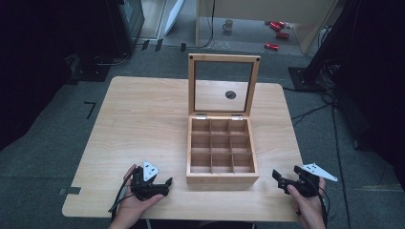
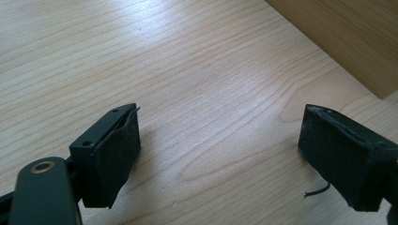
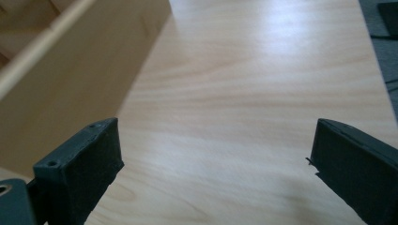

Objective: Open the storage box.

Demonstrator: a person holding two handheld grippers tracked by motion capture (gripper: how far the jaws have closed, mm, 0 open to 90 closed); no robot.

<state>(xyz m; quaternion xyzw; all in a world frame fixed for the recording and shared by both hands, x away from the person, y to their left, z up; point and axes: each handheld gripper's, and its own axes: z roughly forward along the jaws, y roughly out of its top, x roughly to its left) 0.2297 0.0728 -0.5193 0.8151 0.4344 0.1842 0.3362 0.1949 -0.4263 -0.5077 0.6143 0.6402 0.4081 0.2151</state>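
**Both grippers rest wide open on either side of an open wooden compartment box**

A wooden compartment box [image 1: 222,157] sits on the pale wooden table [image 1: 138,124], a little right of the table's centre and close to the person's edge. Its lid [image 1: 223,85], a wooden frame with a clear pane, stands upright at the back on two small metal hinges [image 1: 201,116]. Through the pane a dark round hole in the tabletop [image 1: 230,94] can be seen. Inside, thin wooden dividers split the box into nine square compartments, three by three, and every one of them shows bare wood at the bottom.

The left gripper [image 1: 165,183] lies low on the table just to the left of the box's front corner, held in the person's left hand [image 1: 133,202], with its jaws pointing toward the box. In the left gripper view its jaws stand far apart with nothing between them but tabletop, and the box's wooden wall [image 2: 347,37] crosses the upper right corner.

The right gripper [image 1: 278,177] is held in the person's right hand [image 1: 310,207] near the table's right front corner, to the right of the box and apart from it. In the right gripper view its jaws are also spread wide over bare table, and the box's side wall [image 3: 70,79] rises at the left.

On the floor beyond the table stand a mug [image 1: 228,25] and several red cans [image 1: 277,26].
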